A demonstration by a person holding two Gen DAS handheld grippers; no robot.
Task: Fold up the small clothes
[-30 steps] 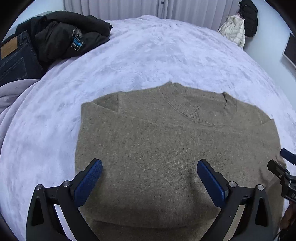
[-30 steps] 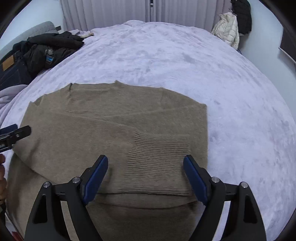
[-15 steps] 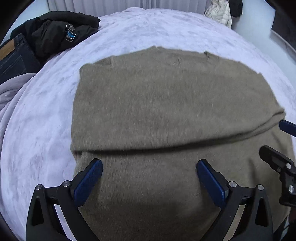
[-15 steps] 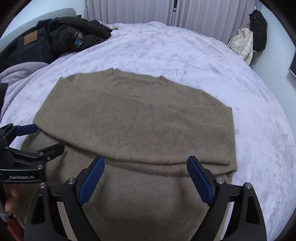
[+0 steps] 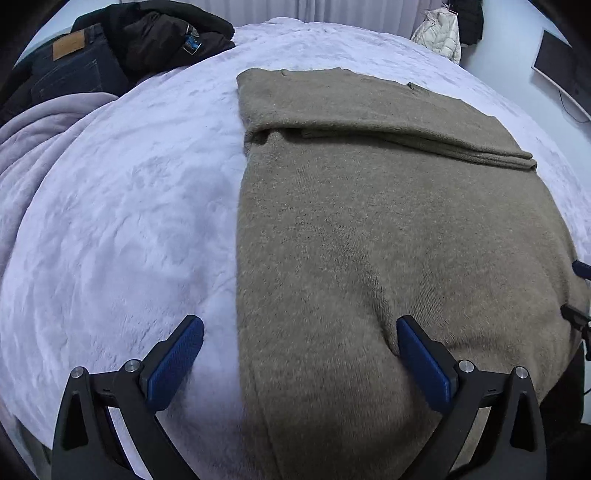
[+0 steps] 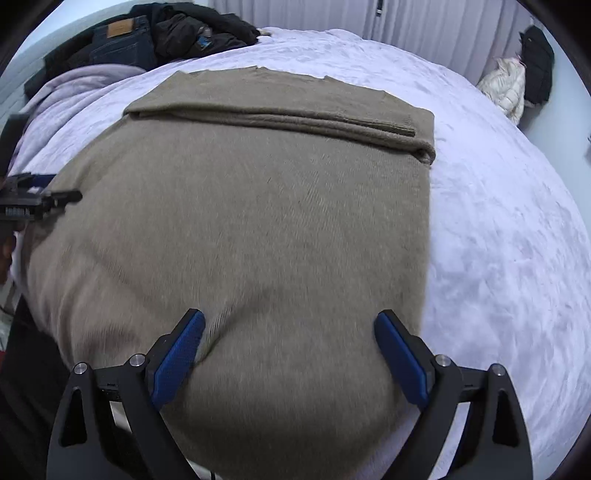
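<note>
Olive knit sweater lies flat on my lavender bedspread, its far part doubled into a layered band. My left gripper spread wide, straddling the sweater's left edge. My right gripper spread too, jaws just been opening, knit between them unpinched. Jeans and dark jacket pile far left.
</note>
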